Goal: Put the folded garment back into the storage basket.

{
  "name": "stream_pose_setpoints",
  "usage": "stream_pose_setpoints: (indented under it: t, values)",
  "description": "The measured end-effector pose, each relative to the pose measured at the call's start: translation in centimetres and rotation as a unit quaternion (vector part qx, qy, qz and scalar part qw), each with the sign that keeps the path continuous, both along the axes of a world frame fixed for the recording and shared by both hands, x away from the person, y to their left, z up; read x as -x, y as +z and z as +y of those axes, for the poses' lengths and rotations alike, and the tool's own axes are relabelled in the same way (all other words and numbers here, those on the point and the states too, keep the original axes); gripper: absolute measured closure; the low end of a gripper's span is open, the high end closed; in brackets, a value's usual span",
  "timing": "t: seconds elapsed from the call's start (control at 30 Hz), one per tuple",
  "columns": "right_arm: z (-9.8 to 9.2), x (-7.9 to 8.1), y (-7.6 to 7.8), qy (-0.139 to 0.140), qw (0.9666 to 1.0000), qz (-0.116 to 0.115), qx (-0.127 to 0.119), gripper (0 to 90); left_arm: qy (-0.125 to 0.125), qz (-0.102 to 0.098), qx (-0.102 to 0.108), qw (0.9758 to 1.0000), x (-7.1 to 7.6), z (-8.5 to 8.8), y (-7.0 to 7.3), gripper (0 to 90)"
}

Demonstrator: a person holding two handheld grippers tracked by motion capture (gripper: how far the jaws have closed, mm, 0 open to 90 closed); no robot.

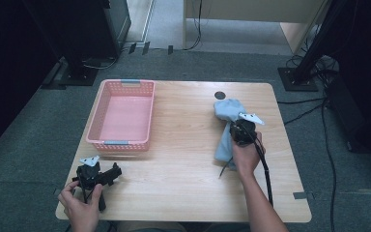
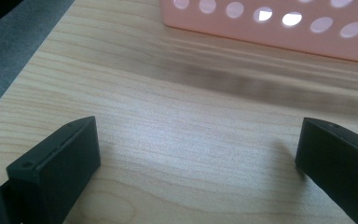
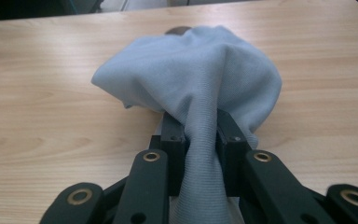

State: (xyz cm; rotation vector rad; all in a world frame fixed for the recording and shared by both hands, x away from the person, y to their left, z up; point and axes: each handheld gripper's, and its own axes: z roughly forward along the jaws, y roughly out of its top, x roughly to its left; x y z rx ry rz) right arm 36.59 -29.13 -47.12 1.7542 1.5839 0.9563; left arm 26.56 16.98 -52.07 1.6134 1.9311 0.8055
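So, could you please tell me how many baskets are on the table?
1: the pink basket stands at the table's far left. The left claw sits near its front wall; nothing looks hidden behind it.

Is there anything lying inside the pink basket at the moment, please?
No, the pink basket shows a bare floor in the high view, and the blue cloth lies apart on the table, pinched by the right gripper.

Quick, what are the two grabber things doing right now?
Left gripper: open, nothing between its jaws, low over the table.
Right gripper: closed on the light blue cloth.
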Motion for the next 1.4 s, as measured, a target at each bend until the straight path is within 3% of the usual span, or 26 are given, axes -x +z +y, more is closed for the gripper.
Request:
stream_pose_setpoints:
  t: [0.8,1.4]
  values:
    - [6.0,-0.9,6.0,0.052,0.9979,-0.038,-0.013,78.4,0.0,0.0,0.0,1.0,0.0,0.0,0.0,0.0]
    - [10.4,-1.5,9.0,0.087,0.9946,-0.053,-0.02,78.4,0.001,0.0,0.0,1.0,0.0,0.0,0.0,0.0]
